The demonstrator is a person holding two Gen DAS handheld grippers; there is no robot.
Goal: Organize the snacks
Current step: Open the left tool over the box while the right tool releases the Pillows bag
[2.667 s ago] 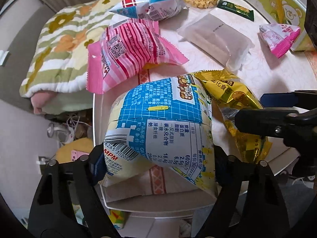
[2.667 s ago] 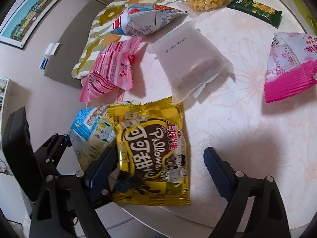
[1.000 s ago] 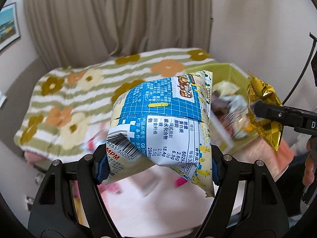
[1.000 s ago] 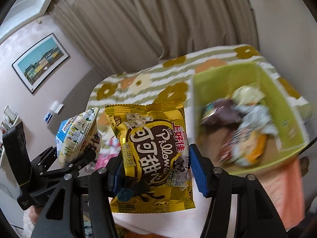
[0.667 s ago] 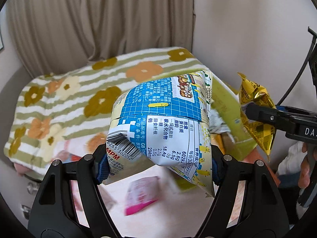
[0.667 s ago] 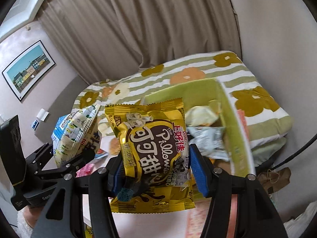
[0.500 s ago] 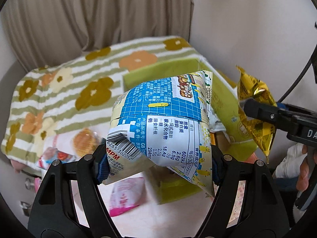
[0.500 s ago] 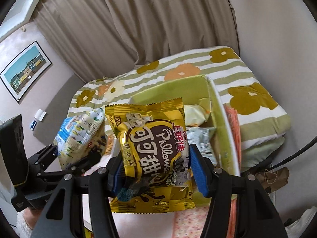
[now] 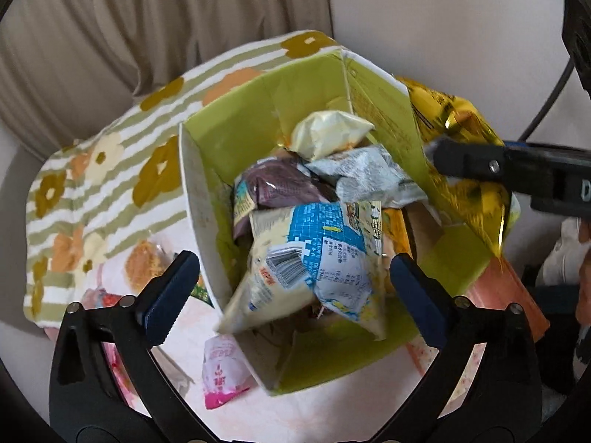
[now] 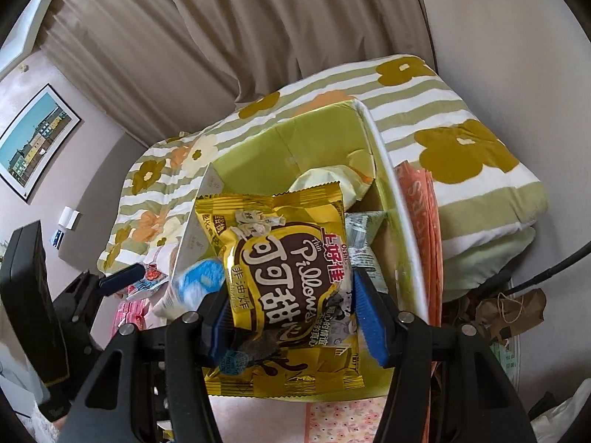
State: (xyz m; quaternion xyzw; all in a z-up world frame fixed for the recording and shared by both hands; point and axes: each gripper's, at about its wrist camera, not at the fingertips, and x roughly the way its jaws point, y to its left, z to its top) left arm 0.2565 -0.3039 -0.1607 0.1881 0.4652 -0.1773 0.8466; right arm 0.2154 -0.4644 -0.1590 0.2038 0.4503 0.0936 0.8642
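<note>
Drop step, half done: left gripper (image 9: 291, 291) has just been opening and its jaws now stand wide over the green box (image 9: 236, 125), pads clear of the blue bag (image 9: 314, 258). That bag sits between them but lower, inside the box's near end, tilted on the other packets; whether it has settled or is still falling I can't tell. Right gripper (image 10: 291, 313) is clamped on the yellow bag (image 10: 280, 269), held upright above the box's near wall; in the left view the bag hangs at the box's right rim, not yet inside. Next move, as I read it: carry the yellow bag further over the opening, clear of the right wall, then release, aiming at the gap right of the blue bag. More snacks remain outside on the table (image 9: 332, 417), left of the box: a pink packet (image 9: 221, 373) near its near-left corner, a waffle (image 9: 146, 264) further left. So further pickups are due.
</note>
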